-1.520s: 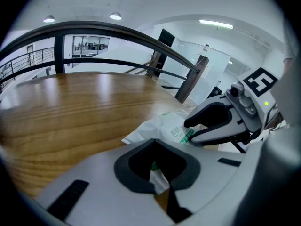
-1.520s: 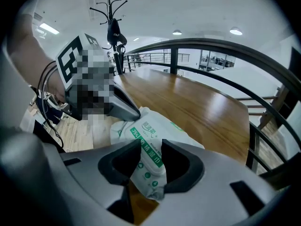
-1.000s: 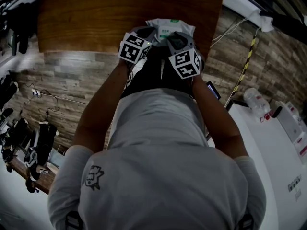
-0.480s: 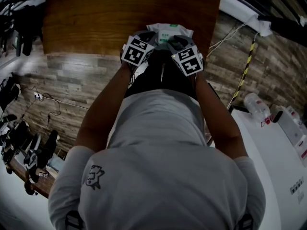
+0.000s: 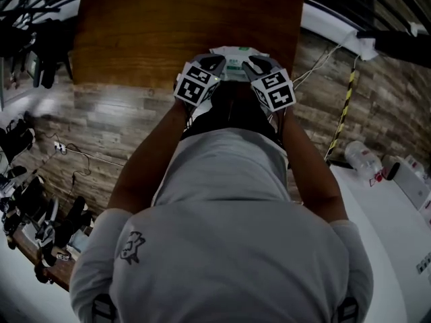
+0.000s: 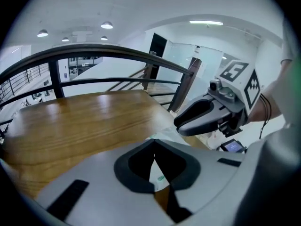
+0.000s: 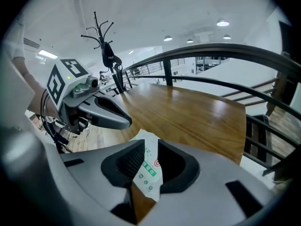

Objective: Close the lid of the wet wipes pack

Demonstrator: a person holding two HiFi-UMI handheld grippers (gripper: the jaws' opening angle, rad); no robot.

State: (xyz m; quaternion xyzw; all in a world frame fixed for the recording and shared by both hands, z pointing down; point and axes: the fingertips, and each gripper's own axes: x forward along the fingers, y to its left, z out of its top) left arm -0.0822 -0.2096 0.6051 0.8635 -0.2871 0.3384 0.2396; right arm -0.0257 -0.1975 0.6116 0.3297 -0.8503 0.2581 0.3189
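Observation:
The white wet wipes pack (image 5: 235, 54) with green print lies at the near edge of the wooden table (image 5: 168, 32). Both grippers hover just above its near side. My left gripper (image 5: 214, 60) is shut, its tips meeting with nothing gripped; the left gripper view shows the pack (image 6: 162, 134) beyond the tips (image 6: 154, 157). My right gripper (image 5: 254, 60) has its jaws closing, a gap still between them. In the right gripper view the pack (image 7: 146, 142) shows through that gap (image 7: 150, 161), and the pads do not press on it. The lid is hidden.
The person's torso and arms fill the lower head view. A dark railing (image 6: 117, 55) curves beyond the table's far side. A white counter (image 5: 384, 207) with a plastic bottle (image 5: 363, 157) stands at the right. Wood-pattern floor (image 5: 101, 120) lies below the table edge.
Both grippers have lifted off the pack towards the camera, their marker cubes now looking larger. The pack stays on the table.

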